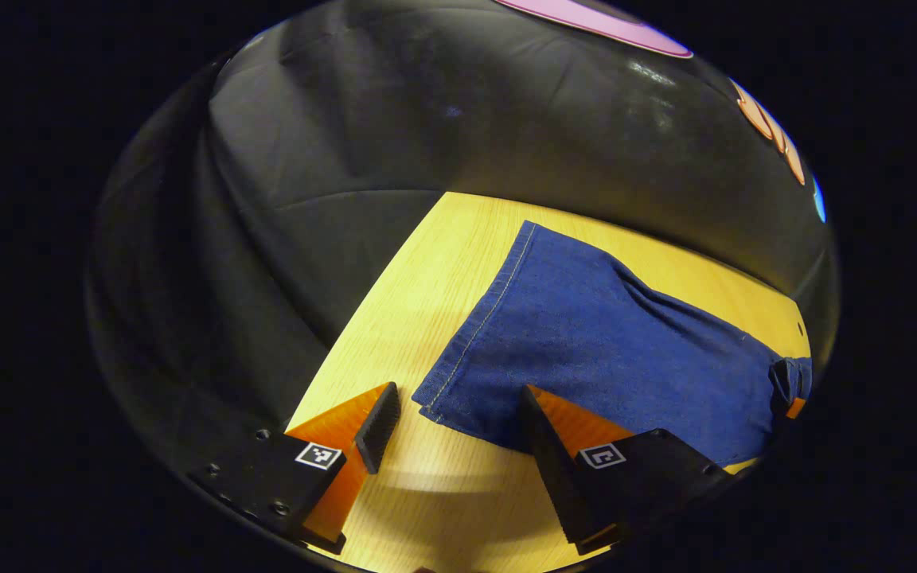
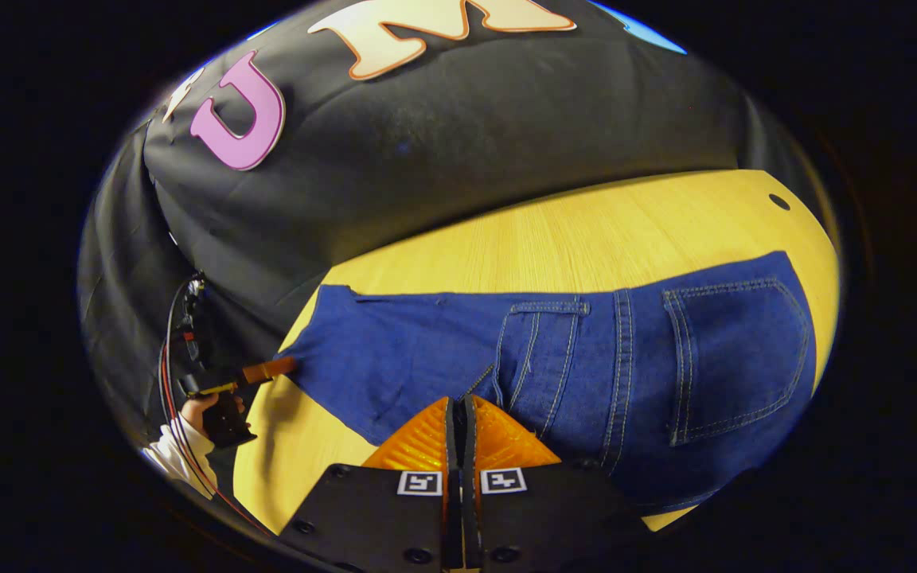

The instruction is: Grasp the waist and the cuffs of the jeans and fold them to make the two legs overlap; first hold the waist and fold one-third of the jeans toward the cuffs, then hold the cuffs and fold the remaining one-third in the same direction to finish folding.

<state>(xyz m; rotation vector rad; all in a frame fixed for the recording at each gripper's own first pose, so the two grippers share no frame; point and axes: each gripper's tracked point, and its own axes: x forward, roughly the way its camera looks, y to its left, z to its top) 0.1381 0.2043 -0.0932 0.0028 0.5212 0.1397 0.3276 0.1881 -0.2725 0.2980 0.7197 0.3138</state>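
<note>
Right gripper [image 2: 458, 414] pinches the jeans [image 2: 586, 358] waist at six o'clock (anchoring the fold) while the left gripper [image 1: 458, 422], spread open, straddles the cuff corner.

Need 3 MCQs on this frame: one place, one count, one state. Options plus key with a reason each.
1. Where do the jeans lie?
A. on the wooden table
B. on the floor
C. hung on the booth wall

2. How many back pockets show in the right gripper view?
A. none
B. two
C. four

3. How does the left claw stand?
A. shut on the waist
B. shut on nothing
C. open at the cuff

Key: 1 A, denim lies flat on the wood. 2 B, two stitched pockets, one either side of the centre seam. 3 C, its fingers stand wide apart, one over the denim and one over bare wood.
</note>
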